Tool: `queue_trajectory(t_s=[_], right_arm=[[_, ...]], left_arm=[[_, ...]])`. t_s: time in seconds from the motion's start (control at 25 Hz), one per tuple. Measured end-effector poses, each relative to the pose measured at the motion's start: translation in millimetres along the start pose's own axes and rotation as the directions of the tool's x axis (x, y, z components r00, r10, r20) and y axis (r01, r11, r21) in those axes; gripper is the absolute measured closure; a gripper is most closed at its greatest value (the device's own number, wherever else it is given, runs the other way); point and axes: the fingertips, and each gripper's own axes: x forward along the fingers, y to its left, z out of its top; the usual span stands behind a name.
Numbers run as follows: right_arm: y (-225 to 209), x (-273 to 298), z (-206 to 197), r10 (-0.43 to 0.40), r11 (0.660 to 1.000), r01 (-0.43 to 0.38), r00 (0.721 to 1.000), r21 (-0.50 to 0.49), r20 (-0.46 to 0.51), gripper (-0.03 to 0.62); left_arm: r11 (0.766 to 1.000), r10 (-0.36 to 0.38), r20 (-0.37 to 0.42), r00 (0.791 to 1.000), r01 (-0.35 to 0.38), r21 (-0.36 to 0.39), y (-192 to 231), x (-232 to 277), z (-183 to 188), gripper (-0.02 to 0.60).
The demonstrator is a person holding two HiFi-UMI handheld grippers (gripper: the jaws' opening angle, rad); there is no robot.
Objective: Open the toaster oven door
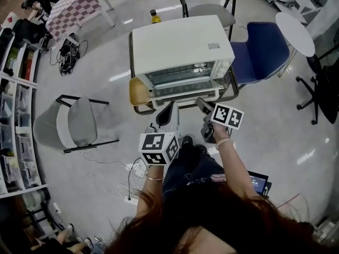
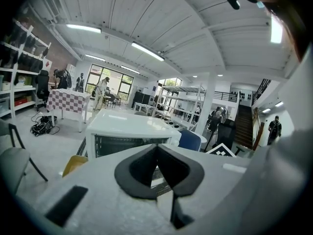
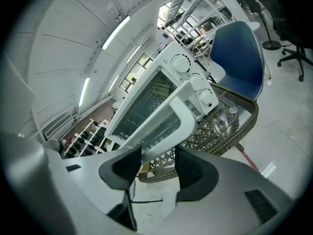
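A white toaster oven (image 1: 180,44) stands on a wicker-framed glass table (image 1: 231,86). Its glass door (image 3: 156,119) hangs tilted outward from the top, its thick white handle (image 3: 188,109) toward me. My right gripper (image 3: 157,156) is open just in front of the door's edge, with its pads clear of the handle and nothing between them. In the head view that right gripper (image 1: 202,105) sits right of centre before the door (image 1: 183,91). My left gripper (image 1: 170,111) is a little back from the oven (image 2: 127,131). This left gripper (image 2: 157,148) is shut and empty.
A yellow seat (image 1: 139,91) sits at the table's left, a blue chair (image 1: 265,49) at its right, and a grey chair (image 1: 79,121) further left. A bottle (image 1: 154,17) stands behind the oven. Cables (image 1: 130,176) lie on the floor by the person's feet.
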Motion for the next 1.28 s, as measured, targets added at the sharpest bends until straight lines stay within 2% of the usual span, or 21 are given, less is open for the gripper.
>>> queue_trajectory(t_s=[0.44, 1.08, 1.28], right_arm=[[-19.1, -5.4, -25.8, -0.037, 0.999, 0.037, 0.998, -0.004, -0.054, 0.396], [-42.9, -6.7, -54.8, -0.072, 0.997, 0.072, 0.991, 0.001, -0.116, 0.403], [-49.0, -5.6, -61.7, -0.076, 0.997, 0.077, 0.989, 0.001, -0.129, 0.404]], left_arm=[[1.0, 0.009, 0.003, 1.0, -0.009, -0.01, -2.4, -3.2, -11.6, 0.568], [0.996, 0.084, 0.03, 0.996, -0.083, -0.011, 2.6, -12.8, -40.1, 0.568], [0.996, 0.087, 0.035, 0.996, -0.087, -0.012, 4.3, -11.4, -50.2, 0.568]])
